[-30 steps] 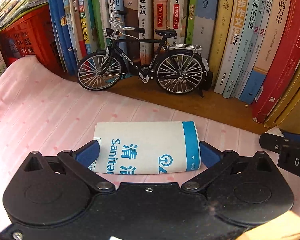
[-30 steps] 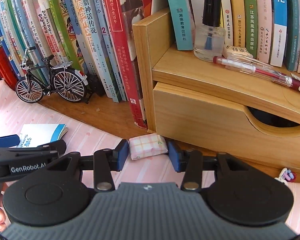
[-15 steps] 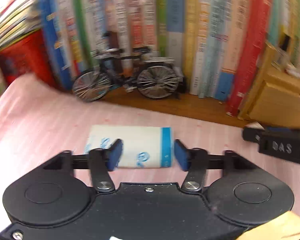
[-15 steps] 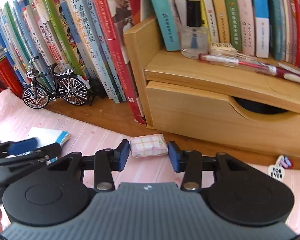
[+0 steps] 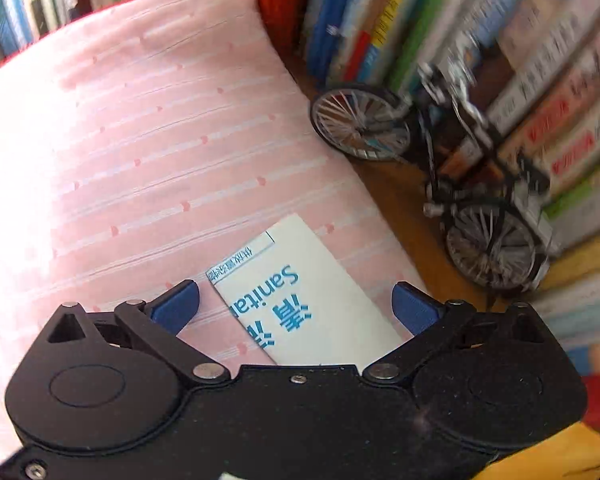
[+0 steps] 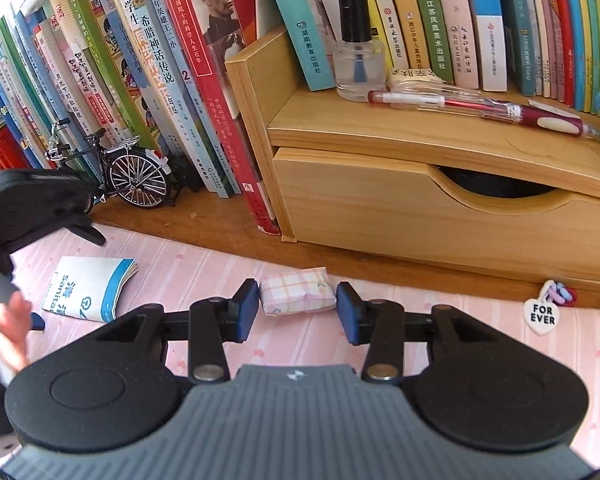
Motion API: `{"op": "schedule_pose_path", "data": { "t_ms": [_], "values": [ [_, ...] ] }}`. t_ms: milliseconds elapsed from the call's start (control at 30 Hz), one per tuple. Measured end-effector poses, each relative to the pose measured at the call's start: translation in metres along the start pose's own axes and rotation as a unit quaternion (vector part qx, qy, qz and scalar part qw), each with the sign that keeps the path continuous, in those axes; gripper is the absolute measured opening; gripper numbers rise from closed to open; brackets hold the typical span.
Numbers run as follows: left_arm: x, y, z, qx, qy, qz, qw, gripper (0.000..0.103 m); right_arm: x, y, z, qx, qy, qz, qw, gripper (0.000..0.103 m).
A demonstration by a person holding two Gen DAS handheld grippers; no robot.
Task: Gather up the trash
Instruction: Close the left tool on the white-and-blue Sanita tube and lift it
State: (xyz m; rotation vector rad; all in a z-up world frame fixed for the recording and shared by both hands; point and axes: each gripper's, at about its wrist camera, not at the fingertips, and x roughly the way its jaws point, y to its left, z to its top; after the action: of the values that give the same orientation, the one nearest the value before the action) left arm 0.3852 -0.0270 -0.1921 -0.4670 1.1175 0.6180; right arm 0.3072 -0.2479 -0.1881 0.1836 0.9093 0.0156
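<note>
left gripper [image 5: 296,300] fingers wide above white sanitary packet [image 5: 300,300] lying flat on pink-clothed surface [image 5: 140,140], right gripper [image 6: 297,306] fingers narrow, straddling plaid tissue pack [image 6: 297,296] near back edge, not clearly touching

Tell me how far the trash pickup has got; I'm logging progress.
Nothing looks collected yet. The white sanitary bag lies on the pink cloth between the open left gripper, ungripped. The right gripper straddles the checked tissue pack, fingers not closed on it. Both pieces remain to be grasped and carried off.
</note>
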Motion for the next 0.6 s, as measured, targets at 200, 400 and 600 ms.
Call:
{"op": "schedule_pose_path", "data": {
  "t_ms": [200, 400, 600],
  "values": [
    [-0.016, -0.001, -0.026, 0.059, -0.053, 0.001, 0.9969, 0.072, -0.012, -0.006, -0.003, 0.005, -0.006, -0.001, 1.0, 0.048],
    [-0.038, 0.02, -0.041, 0.117, -0.052, -0.096, 0.9871, 0.035, -0.021, -0.013, -0.006, 0.014, -0.009, 0.005, 1.0, 0.048],
    [-0.059, 0.041, -0.067, 0.239, -0.027, -0.211, 0.9473, 0.013, -0.032, -0.017, -0.015, 0.02, -0.005, 0.026, 0.999, 0.048]
  ]
}}
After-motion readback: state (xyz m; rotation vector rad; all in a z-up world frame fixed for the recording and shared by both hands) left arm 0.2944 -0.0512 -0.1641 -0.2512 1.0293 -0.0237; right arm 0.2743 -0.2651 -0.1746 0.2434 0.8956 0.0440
